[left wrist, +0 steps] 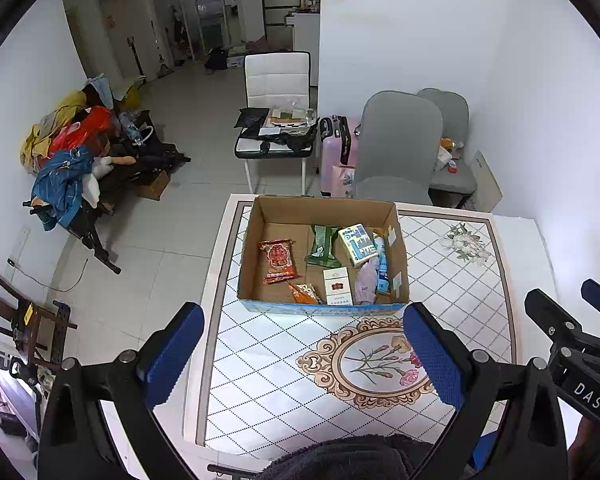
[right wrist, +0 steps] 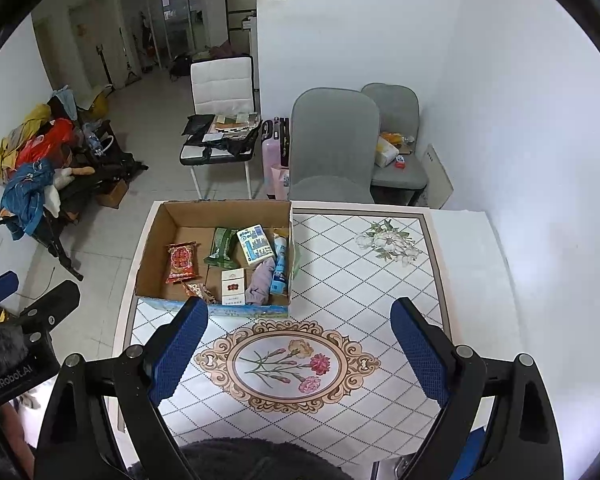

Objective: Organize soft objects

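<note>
An open cardboard box (left wrist: 324,206) stands on the table's far left part; it also shows in the right wrist view (right wrist: 220,208). In it lie a red snack pack (left wrist: 278,261), a green pouch (left wrist: 322,240), a white-blue tissue pack (left wrist: 358,243), a white-red carton (left wrist: 337,286), a lilac cloth (left wrist: 367,282), a blue tube (right wrist: 280,266) and an orange wrapper (left wrist: 303,294). My left gripper (left wrist: 304,356) is open and empty, above the table in front of the box. My right gripper (right wrist: 300,354) is open and empty, over the flower medallion (right wrist: 288,364).
The table (left wrist: 460,280) has a white diamond-pattern cloth. Two grey chairs (left wrist: 398,148) and a pink suitcase (left wrist: 336,148) stand behind it. A white chair (left wrist: 278,80) holds papers. Clothes pile (left wrist: 68,160) lies at left. A dark fuzzy thing (left wrist: 340,460) sits at the bottom edge.
</note>
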Available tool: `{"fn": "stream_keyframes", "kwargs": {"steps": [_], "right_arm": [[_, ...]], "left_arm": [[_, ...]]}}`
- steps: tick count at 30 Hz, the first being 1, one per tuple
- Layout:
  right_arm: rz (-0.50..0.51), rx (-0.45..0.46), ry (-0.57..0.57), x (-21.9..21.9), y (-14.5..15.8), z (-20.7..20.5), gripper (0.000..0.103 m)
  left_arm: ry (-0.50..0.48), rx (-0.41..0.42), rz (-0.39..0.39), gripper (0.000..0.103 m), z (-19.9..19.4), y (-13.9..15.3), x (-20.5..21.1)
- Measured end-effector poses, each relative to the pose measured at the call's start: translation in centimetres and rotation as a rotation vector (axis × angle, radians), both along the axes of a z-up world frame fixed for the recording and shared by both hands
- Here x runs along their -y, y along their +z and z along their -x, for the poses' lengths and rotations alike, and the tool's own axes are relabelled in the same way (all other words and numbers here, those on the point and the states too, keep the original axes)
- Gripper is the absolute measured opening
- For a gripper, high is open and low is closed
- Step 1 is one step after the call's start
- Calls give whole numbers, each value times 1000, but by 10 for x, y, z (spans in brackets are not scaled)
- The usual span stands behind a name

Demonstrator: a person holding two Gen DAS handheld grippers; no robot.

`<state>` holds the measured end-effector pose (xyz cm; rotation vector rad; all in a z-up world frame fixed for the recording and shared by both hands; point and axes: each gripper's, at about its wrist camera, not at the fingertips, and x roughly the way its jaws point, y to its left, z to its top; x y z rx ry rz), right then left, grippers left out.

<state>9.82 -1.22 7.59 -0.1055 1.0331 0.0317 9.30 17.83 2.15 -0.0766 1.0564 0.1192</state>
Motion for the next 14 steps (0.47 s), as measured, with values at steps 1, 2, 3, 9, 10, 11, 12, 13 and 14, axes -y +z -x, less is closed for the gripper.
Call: {"fn": "stream_keyframes", "kwargs": {"steps": [1,2,3,9,10,11,12,13,14], "right_arm": [[1,0,1,0,0,0,95],[1,1,0,0,0,0,95],[0,2,-1,1,0,0,95],[-9,6,-17,1,-1,1,95],[-10,5,-20,1,-1,0,95],[-11,3,-20,0,-2,0,95],[-11,2,-21,0,-2,0,95],[-11,3,-21,0,-2,0,95],[-9,4,-22,0,-2,-1,95]], "left_arm": [[3,0,1,102,0,-1,-1],[6,0,4,102,0,0,-2],[10,2,6,102,0,0,-3],[16,4,7,102,0,0,-4],[15,3,6,102,0,0,-4],[13,4,3,102,0,0,-4],[13,5,1,102,0,0,-5],[10,6,-1,102,-1,1,-4],[7,6,-2,102,-1,1,-4]]}}
